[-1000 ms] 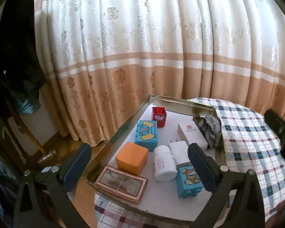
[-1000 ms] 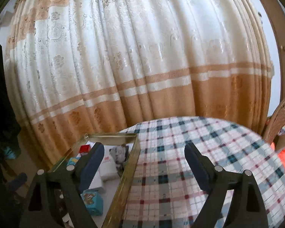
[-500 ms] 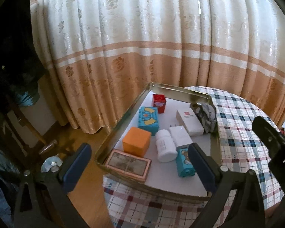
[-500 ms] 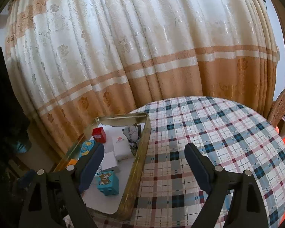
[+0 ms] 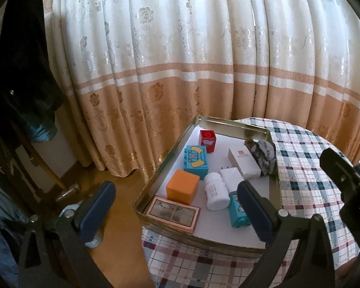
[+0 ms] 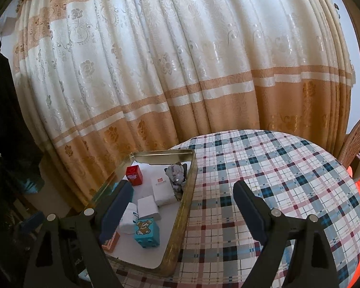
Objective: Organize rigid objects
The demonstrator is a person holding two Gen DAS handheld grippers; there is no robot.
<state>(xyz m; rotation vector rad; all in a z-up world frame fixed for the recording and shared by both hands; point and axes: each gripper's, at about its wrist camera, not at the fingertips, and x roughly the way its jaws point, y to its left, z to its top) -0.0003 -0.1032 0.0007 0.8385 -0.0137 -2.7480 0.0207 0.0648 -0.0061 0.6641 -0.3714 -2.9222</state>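
A metal tray (image 5: 230, 122) sits at the left edge of a round table with a plaid cloth (image 5: 307, 175). In it lie a red box (image 5: 207, 141), a blue patterned box (image 5: 195, 160), an orange cube (image 5: 183, 186), a white bottle (image 5: 215, 191), a white charger (image 5: 230, 176), a white box (image 5: 244, 163), a teal bear box (image 5: 237, 212), a card pack (image 5: 172, 211) and a grey crumpled object (image 5: 264, 151). My left gripper (image 5: 177, 213) is open and empty above the tray's near left corner. My right gripper (image 6: 182, 213) is open and empty above the tray's right rim (image 6: 183, 199).
A cream and tan curtain (image 5: 180, 72) hangs behind the table. A wooden floor (image 5: 117, 216) with a hammer (image 5: 67, 192) lies left of the table. A wicker chair (image 6: 357, 144) stands at the right, seen in the right wrist view.
Both grippers have pulled back and up from the tray, so more of the table and tray shows. Both stay open. The objects in the tray have not moved.
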